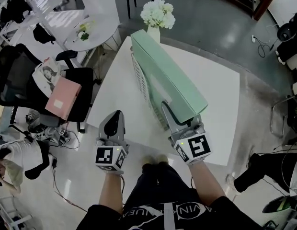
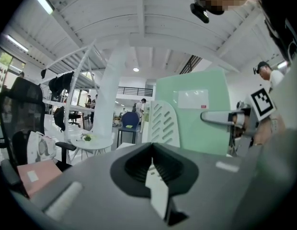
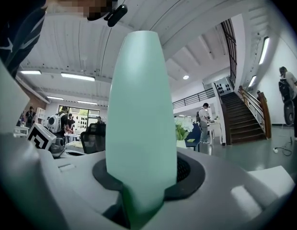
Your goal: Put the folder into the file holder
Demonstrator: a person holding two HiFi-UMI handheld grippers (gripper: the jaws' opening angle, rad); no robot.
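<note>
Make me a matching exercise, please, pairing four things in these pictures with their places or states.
1 green folder
2 flowers
3 pink book
4 left tool

A on the black chair
B shut, empty
C gripped by the right tool
D at the white table's far corner

Pairs: 1-C, 2-D, 3-A, 4-B.

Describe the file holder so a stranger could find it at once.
On the white table, find the mint-green folder that the right gripper holds. The file holder stands at its left side in the head view: white, with rows of slanted slots, unlike the plain folder.
</note>
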